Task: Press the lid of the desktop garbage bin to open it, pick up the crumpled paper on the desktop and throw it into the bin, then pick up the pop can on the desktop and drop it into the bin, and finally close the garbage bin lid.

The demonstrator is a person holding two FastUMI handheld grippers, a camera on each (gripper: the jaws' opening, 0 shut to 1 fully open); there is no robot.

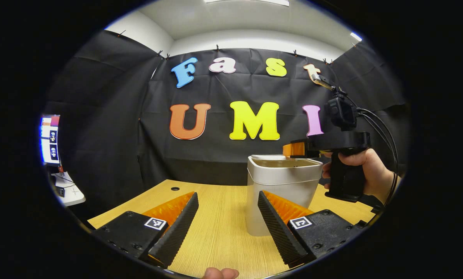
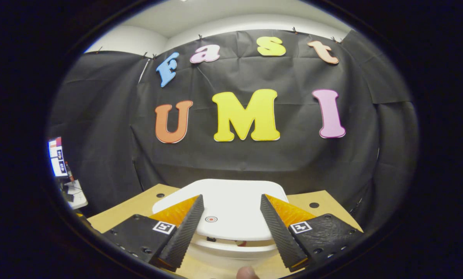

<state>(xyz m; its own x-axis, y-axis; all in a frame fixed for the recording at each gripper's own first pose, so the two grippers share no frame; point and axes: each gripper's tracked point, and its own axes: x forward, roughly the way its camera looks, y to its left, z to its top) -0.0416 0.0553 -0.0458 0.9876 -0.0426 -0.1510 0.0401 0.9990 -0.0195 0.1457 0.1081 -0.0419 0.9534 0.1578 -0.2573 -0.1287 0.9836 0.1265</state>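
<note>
left gripper (image 1: 227,217) wide, empty | bin (image 1: 284,186) at 1 o'clock | right gripper (image 2: 231,221) wide, above lid (image 2: 231,209)

Walls: black creased cloth (image 1: 111,116) hung by small clips along its top edge, behind and to both sides, well beyond the fingers.
Upper wall: plain white painted band (image 1: 254,38) above the cloth.
Ceiling: white, with a bright strip light (image 1: 247,2) at the top edge.
Table: light wood-grain desktop (image 1: 223,228) beneath and between the fingers, with round dark cable holes (image 2: 314,205) near its far edge.
Left side: lit monitor screen (image 1: 50,139) above a small white desk (image 1: 66,190), far left of the fingers.
</note>
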